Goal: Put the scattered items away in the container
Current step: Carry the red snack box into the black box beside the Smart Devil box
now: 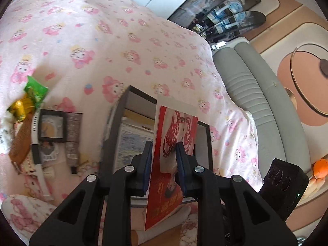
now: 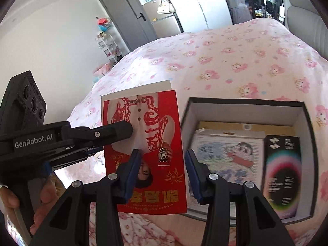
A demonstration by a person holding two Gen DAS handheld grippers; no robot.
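Observation:
My left gripper (image 1: 164, 153) is shut on a red card (image 1: 174, 143) with a figure printed on it, held upright above the near edge of the open black box (image 1: 131, 94). In the right wrist view the same red card (image 2: 147, 143) hangs to the left of the box (image 2: 305, 133), pinched by the left gripper (image 2: 123, 129). My right gripper (image 2: 163, 164) is open and empty, just in front of the card. The box holds a cartoon drawing (image 2: 227, 155) and a black packet (image 2: 283, 174).
The box sits on a bed with a pink cartoon sheet (image 1: 123, 41). Scattered items lie at the left: a green snack packet (image 1: 35, 91), a yellow packet (image 1: 19, 108), a small black frame (image 1: 52, 126), a dark tube (image 1: 72, 139), a white band (image 1: 35, 135). A grey headboard (image 1: 256, 102) stands at the right.

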